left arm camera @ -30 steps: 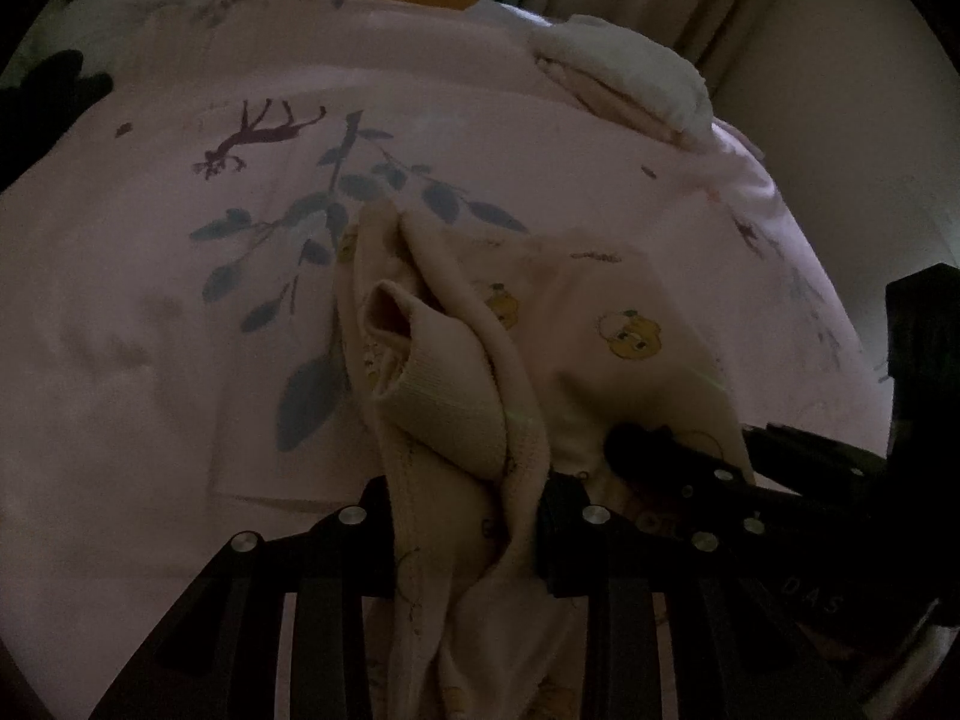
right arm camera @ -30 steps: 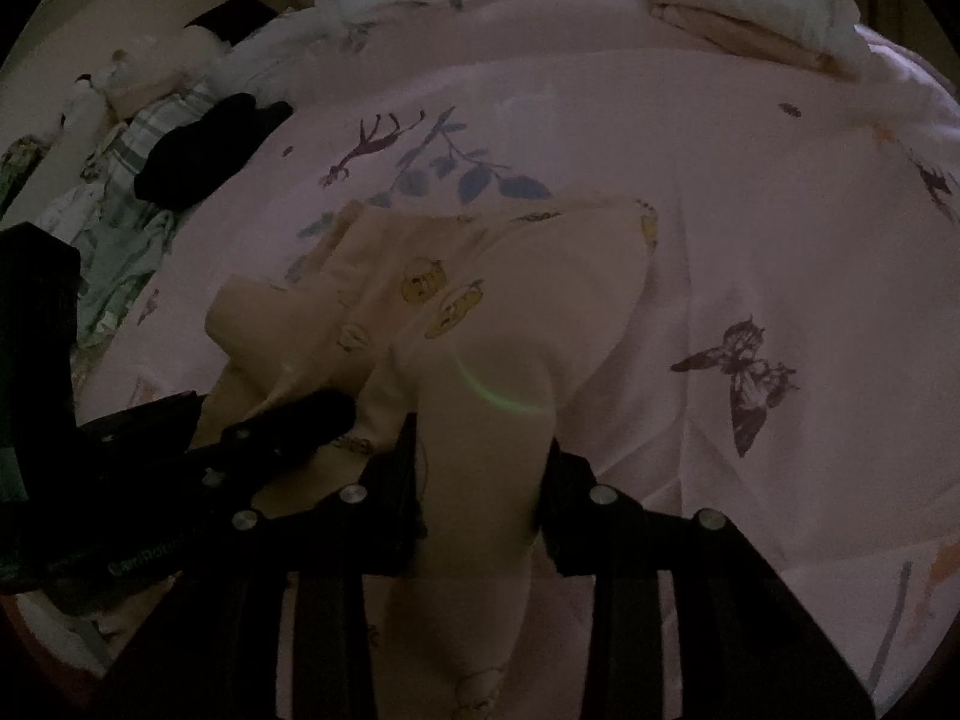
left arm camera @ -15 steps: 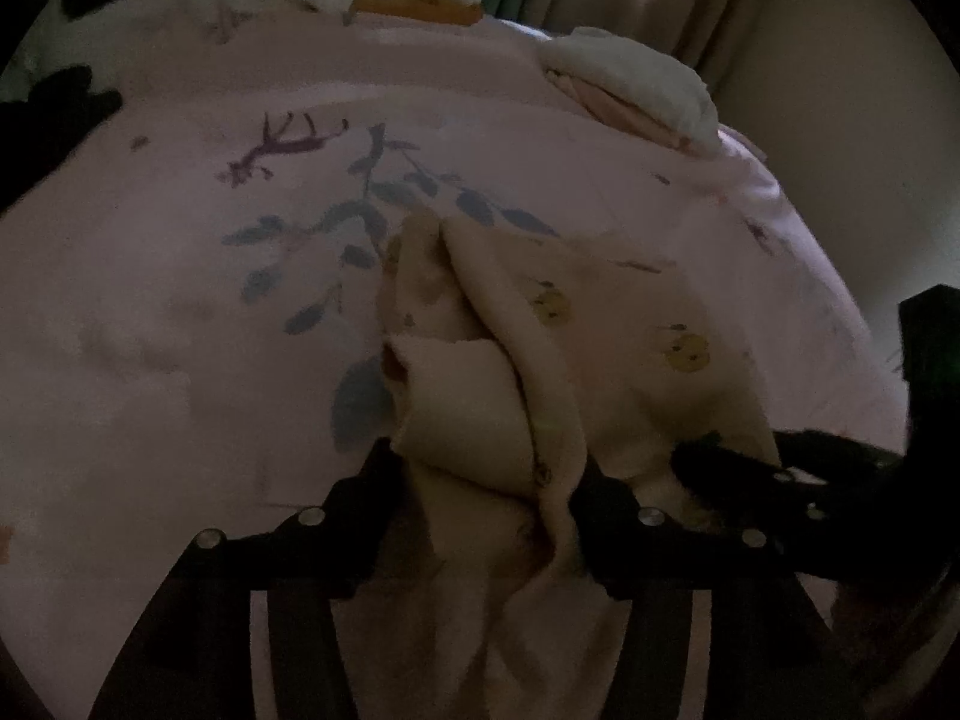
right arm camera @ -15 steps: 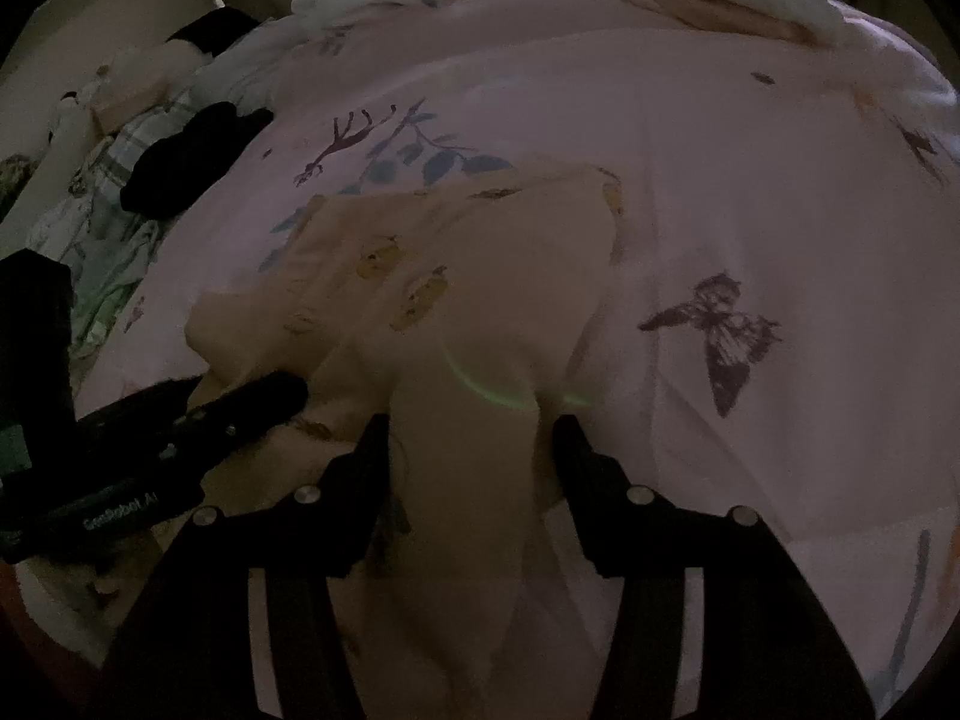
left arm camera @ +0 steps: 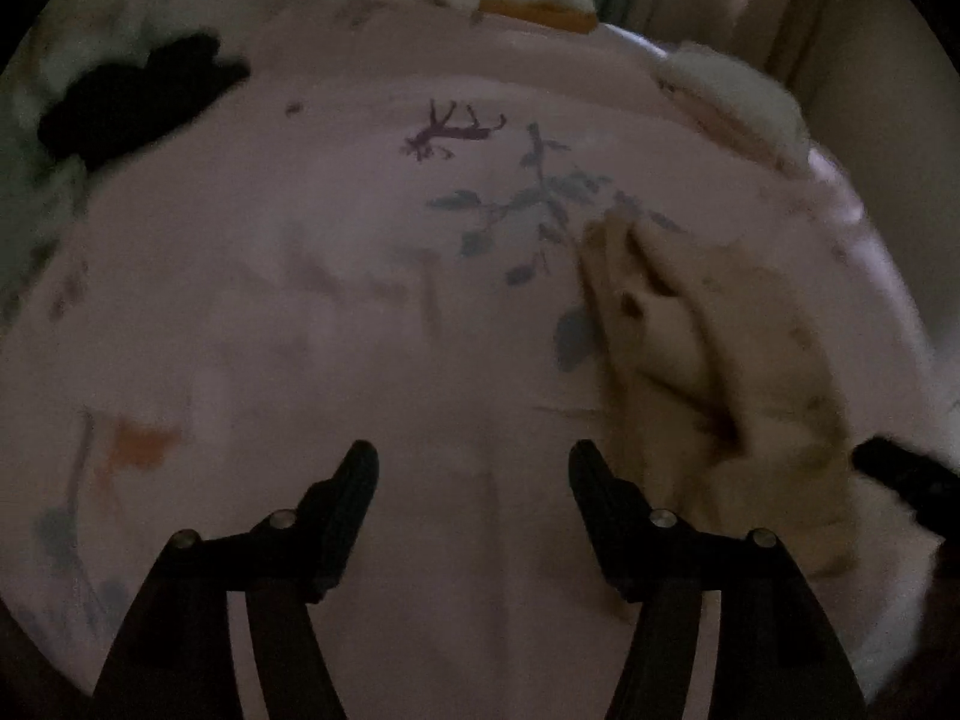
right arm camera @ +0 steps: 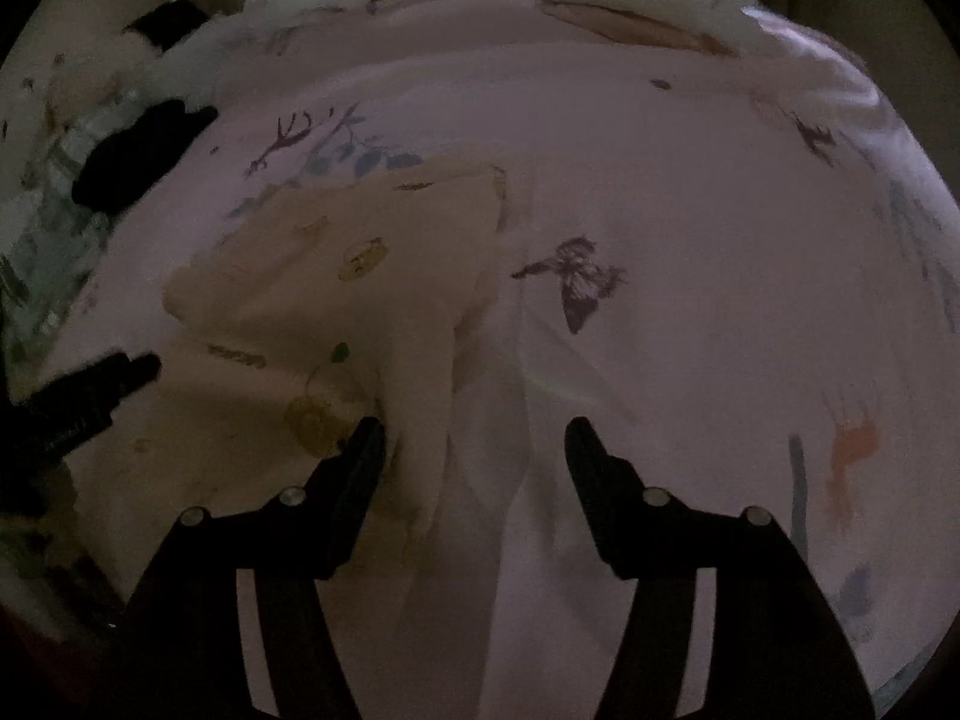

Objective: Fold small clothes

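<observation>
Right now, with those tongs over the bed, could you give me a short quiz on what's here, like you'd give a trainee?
1. True or false: the left tongs grip the garment.
2. What is printed on the sheet just beyond the right tongs: A butterfly, B car, C star?
3. Fill in: the dark clothing lies at the sheet's ____ edge in the right view.

Key: 1 false, their jaws are opening with only sheet between; 2 A, the butterfly; 3 left.

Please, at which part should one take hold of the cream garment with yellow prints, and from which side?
Grip the cream garment at its near edge, where a loose fold hangs beside the right tool, coming from the near side. That fold stands up from the pink sheet, so a finger can probably slip under. Both tools' jaws are opening, empty.
</observation>
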The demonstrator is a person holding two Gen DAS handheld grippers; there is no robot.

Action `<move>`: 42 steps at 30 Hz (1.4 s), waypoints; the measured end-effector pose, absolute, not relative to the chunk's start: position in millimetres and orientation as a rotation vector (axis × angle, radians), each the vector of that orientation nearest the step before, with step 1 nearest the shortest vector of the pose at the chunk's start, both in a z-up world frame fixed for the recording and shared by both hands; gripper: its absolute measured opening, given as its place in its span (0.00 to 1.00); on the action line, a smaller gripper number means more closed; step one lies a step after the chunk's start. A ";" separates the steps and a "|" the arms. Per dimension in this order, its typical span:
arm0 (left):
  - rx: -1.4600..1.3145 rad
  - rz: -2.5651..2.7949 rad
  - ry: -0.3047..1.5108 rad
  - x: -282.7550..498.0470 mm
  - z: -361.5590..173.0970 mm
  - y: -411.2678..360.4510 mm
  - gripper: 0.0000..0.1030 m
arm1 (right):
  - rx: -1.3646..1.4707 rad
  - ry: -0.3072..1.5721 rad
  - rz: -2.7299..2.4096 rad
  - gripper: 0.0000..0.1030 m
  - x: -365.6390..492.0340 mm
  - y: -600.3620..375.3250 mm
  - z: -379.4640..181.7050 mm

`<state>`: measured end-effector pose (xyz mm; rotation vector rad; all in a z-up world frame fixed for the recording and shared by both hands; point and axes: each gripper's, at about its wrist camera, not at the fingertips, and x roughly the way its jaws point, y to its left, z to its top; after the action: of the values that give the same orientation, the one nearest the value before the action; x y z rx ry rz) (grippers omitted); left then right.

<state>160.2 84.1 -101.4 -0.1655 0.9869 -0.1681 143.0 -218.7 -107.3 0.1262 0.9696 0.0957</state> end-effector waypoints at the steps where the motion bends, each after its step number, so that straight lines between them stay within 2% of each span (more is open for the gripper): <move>1: -0.211 -0.184 0.977 156.2 -96.6 87.4 0.62 | 0.134 0.965 0.091 0.61 139.0 -219.6 -103.7; 3: -0.261 -0.205 0.943 148.3 -83.1 86.1 0.63 | 0.122 0.930 0.079 0.62 128.5 -219.4 -90.4; 5: -0.244 -0.229 0.916 140.9 -71.9 77.0 0.67 | 0.097 0.912 0.088 0.69 119.7 -214.4 -79.5; 7: -0.195 -0.253 0.894 133.7 -60.9 64.0 0.75 | 0.075 0.895 0.103 0.81 112.1 -209.9 -70.5; 10: -0.176 -0.292 0.851 125.2 -51.8 54.8 0.83 | 0.056 0.867 0.125 0.83 102.5 -204.5 -61.0; 14: -0.129 -0.284 0.821 118.1 -48.0 47.4 0.84 | 0.044 0.839 0.131 0.93 93.4 -199.7 -53.2; 17: -0.109 -0.282 0.828 118.1 -46.9 45.1 0.95 | 0.035 0.828 0.138 1.00 87.6 -196.6 -50.9; 24: -0.084 -0.321 0.763 99.3 -31.7 34.9 0.99 | -0.037 0.831 0.106 1.00 79.6 -184.4 -52.7; 42: -0.016 -0.289 0.755 77.2 -28.7 10.1 0.99 | 0.059 0.845 0.149 1.00 71.6 -191.0 -52.5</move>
<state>77.2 10.1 -28.7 -0.0157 0.7553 -0.2887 71.6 -191.0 -52.5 0.0594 0.8454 0.1487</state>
